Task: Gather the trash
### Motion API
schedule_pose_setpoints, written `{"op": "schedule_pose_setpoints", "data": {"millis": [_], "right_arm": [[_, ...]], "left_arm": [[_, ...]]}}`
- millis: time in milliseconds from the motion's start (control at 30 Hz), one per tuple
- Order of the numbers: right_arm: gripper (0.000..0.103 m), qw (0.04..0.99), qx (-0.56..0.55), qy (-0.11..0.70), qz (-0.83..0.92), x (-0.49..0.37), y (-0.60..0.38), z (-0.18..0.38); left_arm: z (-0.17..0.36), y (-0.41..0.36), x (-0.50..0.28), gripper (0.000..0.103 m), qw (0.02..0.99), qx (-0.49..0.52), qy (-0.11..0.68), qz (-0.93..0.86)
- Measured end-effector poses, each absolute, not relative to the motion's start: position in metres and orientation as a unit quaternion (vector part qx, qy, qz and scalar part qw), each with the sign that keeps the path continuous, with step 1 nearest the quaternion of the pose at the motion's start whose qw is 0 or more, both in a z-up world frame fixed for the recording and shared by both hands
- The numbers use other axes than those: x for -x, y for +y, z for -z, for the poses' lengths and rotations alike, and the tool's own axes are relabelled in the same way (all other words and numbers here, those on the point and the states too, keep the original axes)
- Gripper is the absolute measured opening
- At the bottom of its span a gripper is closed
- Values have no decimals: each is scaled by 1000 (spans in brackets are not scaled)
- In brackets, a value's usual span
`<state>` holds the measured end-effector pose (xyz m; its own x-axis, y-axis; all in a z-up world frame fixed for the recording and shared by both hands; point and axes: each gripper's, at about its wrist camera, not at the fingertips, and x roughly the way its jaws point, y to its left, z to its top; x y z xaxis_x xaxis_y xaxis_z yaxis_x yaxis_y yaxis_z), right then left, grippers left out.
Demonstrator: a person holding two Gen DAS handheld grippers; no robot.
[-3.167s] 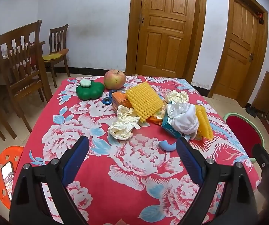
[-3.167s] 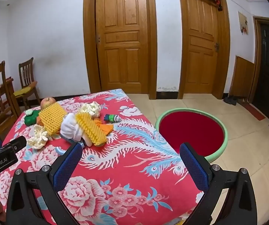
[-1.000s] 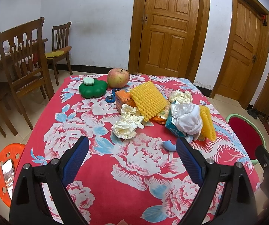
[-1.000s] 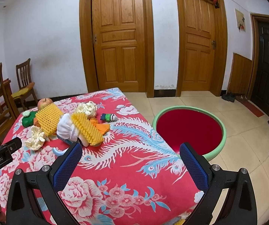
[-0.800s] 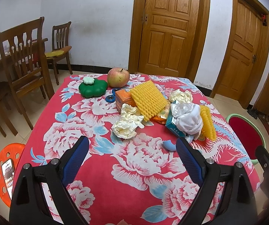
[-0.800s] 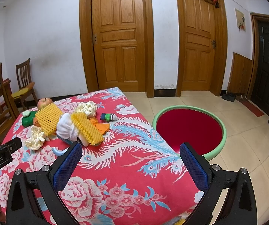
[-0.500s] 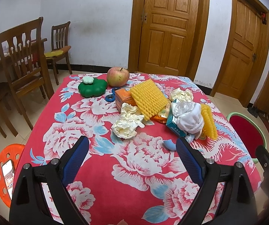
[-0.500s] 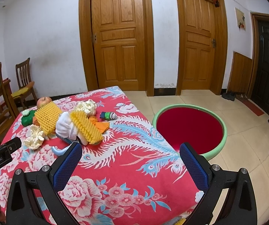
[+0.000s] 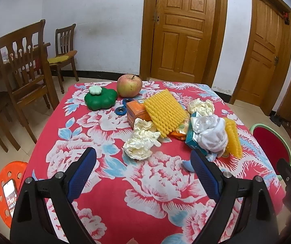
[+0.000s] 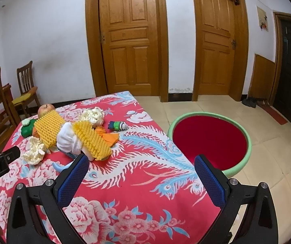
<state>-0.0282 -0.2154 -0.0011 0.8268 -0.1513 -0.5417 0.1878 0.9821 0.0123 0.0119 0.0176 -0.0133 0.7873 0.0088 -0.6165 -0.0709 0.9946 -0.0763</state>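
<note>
On the red floral tablecloth [image 9: 104, 193] lies a heap of trash: a crumpled cream paper ball [image 9: 140, 142], a second paper ball [image 9: 201, 105], two yellow foam fruit nets [image 9: 165, 111] [image 9: 233, 140], a white cloth [image 9: 210, 135] on a teal box [image 9: 192, 140], an orange box [image 9: 136, 109]. My left gripper [image 9: 143, 169] is open and empty, just short of the near paper ball. My right gripper [image 10: 141, 174] is open and empty over the table's right edge, the heap [image 10: 74, 132] to its left. A red basin with a green rim [image 10: 209, 140] stands on the floor.
An apple [image 9: 129, 85], a green flower-shaped container [image 9: 100, 99] and a blue spinner [image 9: 120, 109] sit at the far side. A small green and blue toy [image 10: 118, 126] lies near the right edge. Wooden chairs [image 9: 21, 65] stand left. An orange stool [image 9: 2, 185] holds a phone.
Both grippers have drifted slightly forward toward the heap over the last seconds. Both stay open; nothing on the table has moved.
</note>
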Motion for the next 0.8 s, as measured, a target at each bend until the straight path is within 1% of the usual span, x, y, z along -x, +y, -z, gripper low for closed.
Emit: {"op": "schedule_pose_setpoints", "data": {"millis": [433,633,800], "right_arm": [[103,960,-41,272,53,-6,-207,-5],[103,957,-28,286,27,-36,-193,-1],[103,951,-24,308,9,-55,-185,9]], "left_arm": [[7,35,-52,93,938,52,341,-28],[7,42,-78,93,935,56,350,-20],[19,44,-94,93,929,47,368,-7]]}}
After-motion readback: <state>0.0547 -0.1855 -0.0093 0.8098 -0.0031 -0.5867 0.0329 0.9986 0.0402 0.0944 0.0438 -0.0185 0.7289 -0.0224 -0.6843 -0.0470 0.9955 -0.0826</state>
